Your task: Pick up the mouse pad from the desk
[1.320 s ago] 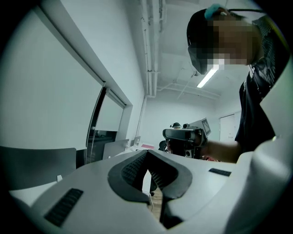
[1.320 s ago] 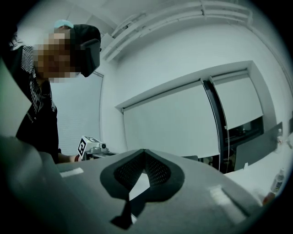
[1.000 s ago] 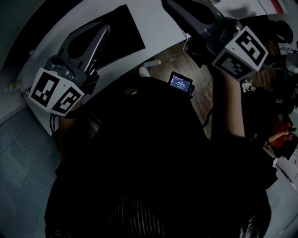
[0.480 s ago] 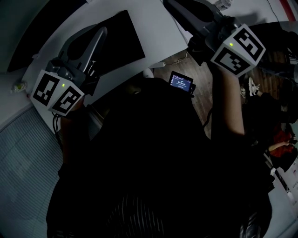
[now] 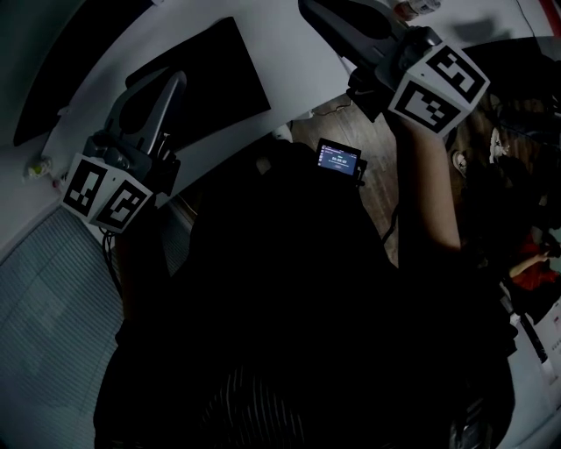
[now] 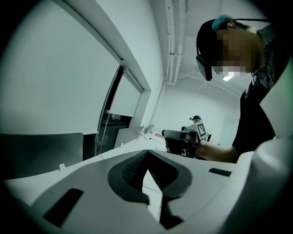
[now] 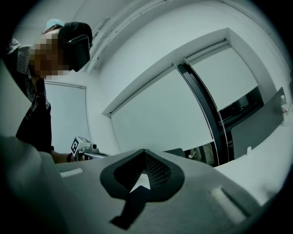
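Observation:
A black mouse pad (image 5: 223, 66) lies flat on the white desk (image 5: 298, 53) in the head view. My left gripper (image 5: 175, 79) hovers over the pad's left part, raised, its jaws shut on nothing. My right gripper (image 5: 308, 7) is up at the top edge, right of the pad, also shut and empty. In the left gripper view the left gripper (image 6: 147, 153) points upward at the room and ceiling, so the pad is out of sight. The right gripper (image 7: 144, 151) in its own view likewise faces walls and blinds.
A small lit device (image 5: 338, 158) hangs at the person's chest. A dark panel (image 5: 79, 61) runs behind the desk. A small bottle (image 5: 35, 167) sits at the desk's left end and another (image 5: 417, 7) at top right. Wooden floor (image 5: 333, 110) shows below the desk edge.
Both grippers have tilted further upward, showing more wall and ceiling. In the head view the left gripper has drifted slightly down and left. Both stay shut.

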